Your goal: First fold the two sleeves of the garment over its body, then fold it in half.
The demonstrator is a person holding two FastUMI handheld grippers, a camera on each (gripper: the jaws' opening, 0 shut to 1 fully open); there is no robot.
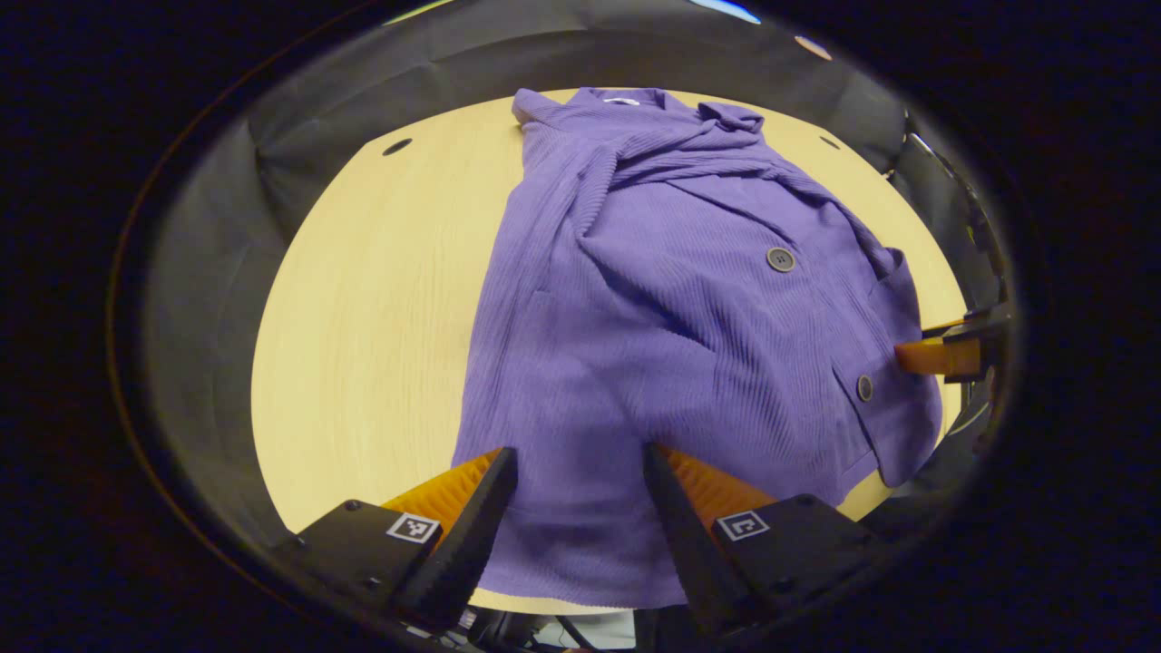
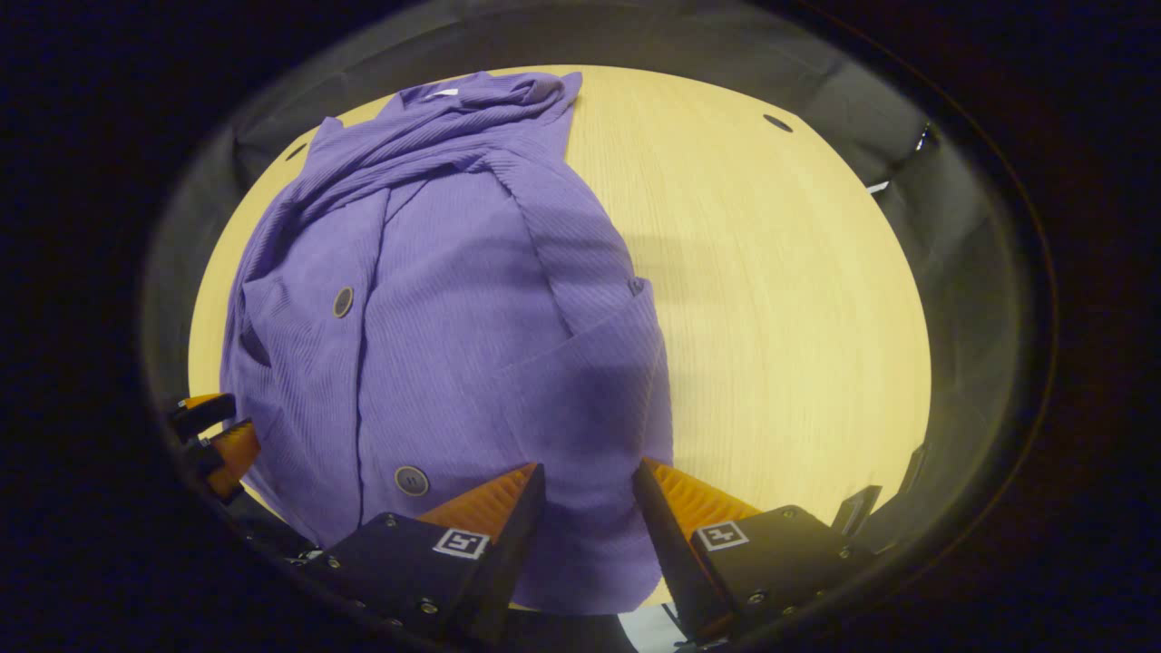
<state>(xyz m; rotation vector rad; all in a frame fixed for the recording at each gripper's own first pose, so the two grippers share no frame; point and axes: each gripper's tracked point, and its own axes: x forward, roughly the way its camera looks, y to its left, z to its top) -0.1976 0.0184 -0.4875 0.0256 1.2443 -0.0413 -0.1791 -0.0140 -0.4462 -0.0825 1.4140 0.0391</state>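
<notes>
A purple ribbed garment (image 1: 689, 317) with dark buttons (image 1: 780, 259) lies on the light wooden table (image 1: 381, 317), collar at the far end. Both sleeves lie across its body; one sleeve (image 2: 580, 245) runs down its right side in the right gripper view. My left gripper (image 1: 578, 453) is open, its fingers standing either side of the near hem. My right gripper (image 2: 588, 468) is open too, over the hem's other corner on the garment (image 2: 435, 317). Each gripper shows at the other view's edge: the right gripper (image 1: 939, 355) and the left gripper (image 2: 213, 431).
Bare table (image 2: 771, 317) stretches wide to the right of the garment in the right gripper view, and to its left in the left gripper view. Small dark holes (image 1: 396, 146) (image 2: 777, 122) mark the table's far corners. Black cloth walls ring the table.
</notes>
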